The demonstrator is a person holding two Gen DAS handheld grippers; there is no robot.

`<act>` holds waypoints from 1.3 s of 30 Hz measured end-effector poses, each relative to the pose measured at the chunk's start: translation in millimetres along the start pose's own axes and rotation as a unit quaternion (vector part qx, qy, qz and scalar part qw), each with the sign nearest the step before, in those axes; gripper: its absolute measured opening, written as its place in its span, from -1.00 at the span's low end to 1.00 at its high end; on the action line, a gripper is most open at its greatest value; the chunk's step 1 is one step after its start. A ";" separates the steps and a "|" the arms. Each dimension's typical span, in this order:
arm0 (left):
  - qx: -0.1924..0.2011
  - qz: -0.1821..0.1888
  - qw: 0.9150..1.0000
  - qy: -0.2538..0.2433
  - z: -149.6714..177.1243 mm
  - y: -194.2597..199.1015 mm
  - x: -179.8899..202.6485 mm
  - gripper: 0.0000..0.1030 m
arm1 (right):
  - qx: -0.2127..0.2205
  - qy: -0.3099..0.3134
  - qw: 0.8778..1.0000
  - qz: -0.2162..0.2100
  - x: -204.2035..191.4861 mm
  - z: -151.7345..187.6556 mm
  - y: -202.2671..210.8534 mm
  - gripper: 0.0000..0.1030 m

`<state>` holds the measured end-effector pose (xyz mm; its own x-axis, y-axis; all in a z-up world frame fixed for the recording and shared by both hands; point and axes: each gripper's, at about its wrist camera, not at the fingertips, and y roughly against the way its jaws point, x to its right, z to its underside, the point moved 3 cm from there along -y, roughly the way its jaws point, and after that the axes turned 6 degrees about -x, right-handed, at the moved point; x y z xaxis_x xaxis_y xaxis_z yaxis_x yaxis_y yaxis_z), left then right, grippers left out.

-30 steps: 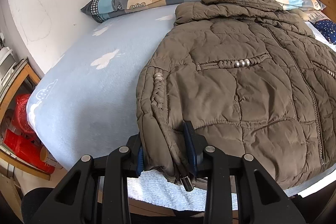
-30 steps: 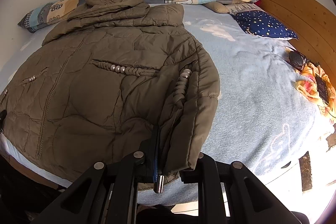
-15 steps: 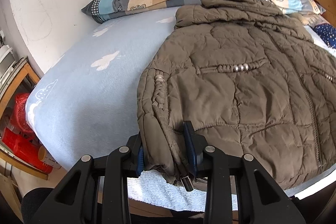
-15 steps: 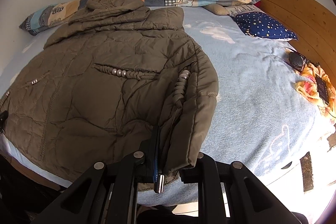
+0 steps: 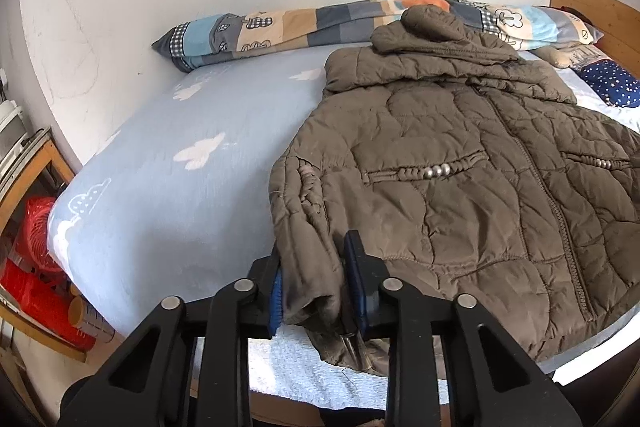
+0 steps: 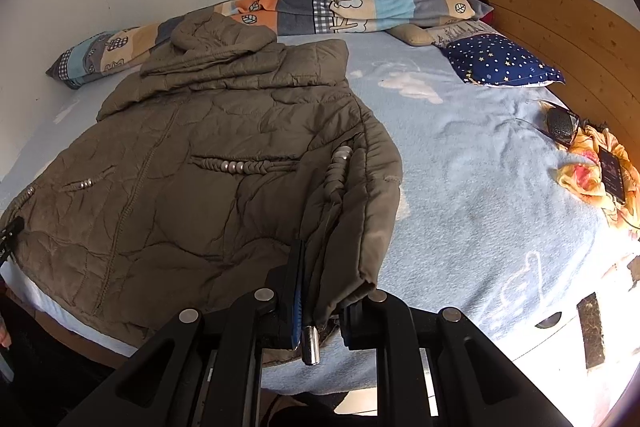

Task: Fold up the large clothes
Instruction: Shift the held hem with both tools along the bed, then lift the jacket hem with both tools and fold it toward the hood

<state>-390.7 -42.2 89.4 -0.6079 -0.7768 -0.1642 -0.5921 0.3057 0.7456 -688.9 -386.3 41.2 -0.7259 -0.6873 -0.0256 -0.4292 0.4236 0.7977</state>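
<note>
A brown quilted hooded jacket (image 5: pixel 460 195) lies front-up on a light blue bed (image 5: pixel 180 187), hood toward the wall. It also shows in the right wrist view (image 6: pixel 192 179). My left gripper (image 5: pixel 316 283) is shut on the jacket's left sleeve cuff at the near bed edge. My right gripper (image 6: pixel 324 291) is shut on the right sleeve cuff, near the hem; a metal zipper pull (image 6: pixel 310 345) hangs below it. Both sleeves lie along the jacket's sides.
A patchwork bolster pillow (image 6: pixel 320 11) lies along the white wall. A navy star pillow (image 6: pixel 500 63), sunglasses (image 6: pixel 560 123) and a phone on floral cloth (image 6: pixel 600 175) lie at the right by the wooden headboard (image 6: pixel 560 19). Red baskets (image 5: pixel 36 267) stand on a shelf at the left.
Both grippers have lifted and drawn back a little with the cuffs still held, so the views tilt up and show more wall. The jacket lies much as before.
</note>
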 end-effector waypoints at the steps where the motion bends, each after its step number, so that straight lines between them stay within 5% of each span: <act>1: 0.001 0.002 1.000 0.000 -1.1 1.2 -0.3 -0.52 | 0.002 0.002 1.000 0.001 0.3 -0.9 1.5 -0.72; 12: -0.059 0.099 0.991 0.062 -9.2 -14.2 -26.6 -0.53 | -0.004 -0.008 1.000 -0.006 2.8 -4.0 -0.1 -0.72; 16: -0.103 0.140 0.980 0.098 -5.6 -31.6 -36.2 -0.51 | -0.007 -0.012 1.000 -0.009 4.0 -4.4 -1.5 -0.72; 20: -0.145 0.176 0.963 0.144 2.1 -54.1 -44.9 -0.22 | -0.012 -0.015 1.000 -0.013 5.0 -5.1 -4.3 -0.72; 24: -0.165 0.201 0.951 0.167 7.4 -66.3 -49.5 -0.23 | -0.021 -0.018 1.000 -0.015 6.7 -3.5 -9.3 -0.71; 26: -0.164 0.203 0.952 0.161 6.5 -66.8 -48.6 -0.57 | -0.028 -0.024 0.999 -0.021 8.5 -2.8 -12.7 -0.71; 28: -0.159 0.203 0.954 0.150 5.3 -63.7 -45.9 -0.68 | -0.034 -0.031 0.998 -0.033 10.7 -2.4 -15.1 -0.72; 39: -0.050 0.224 0.972 0.060 -31.6 0.5 -35.7 -0.75 | 0.028 -0.010 0.998 -0.050 13.9 -24.8 23.7 -0.77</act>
<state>-352.6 -31.7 115.9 -0.7224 -0.6395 0.2630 -0.2245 0.5767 0.7855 -695.8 -400.4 74.6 -0.6887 -0.7158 -0.1157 -0.5285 0.3863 0.7560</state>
